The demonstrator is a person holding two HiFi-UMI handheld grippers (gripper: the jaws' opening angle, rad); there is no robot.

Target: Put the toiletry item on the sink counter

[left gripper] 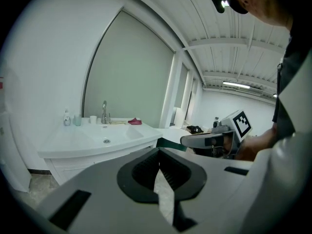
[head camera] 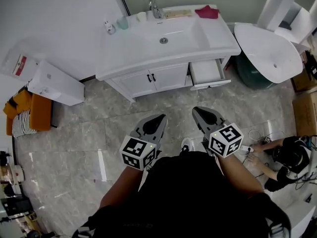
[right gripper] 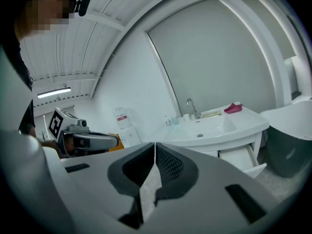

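Two grippers: the left gripper (head camera: 159, 118) and right gripper (head camera: 197, 111) are side by side, pointing at the counter (head camera: 218, 41) but well short of it.
Left jaws: pressed together in the left gripper view, with nothing between them.
Right jaws: likewise closed and empty in the right gripper view.
Bottle (head camera: 108, 27): a small white pump bottle stands upright at the counter's back left corner, just beside a teal cup (head camera: 122, 22), well apart from both grippers.
Other counter things: a white cup (head camera: 141, 17) stands by the tap (head camera: 154, 6), and a red cloth (head camera: 207, 12) lies at the back right.
Drawer (head camera: 208, 72): pulled out under the counter's right end. It shows in the head and right gripper views, not in the left gripper view.
Head view only: a second person (head camera: 285, 157) crouches on the floor at the right.
Gripper views only: both show the ceiling, the left one with a strip light (left gripper: 236, 84). Each shows the other gripper alongside.
Tub (head camera: 262, 51): white, just right of the counter.
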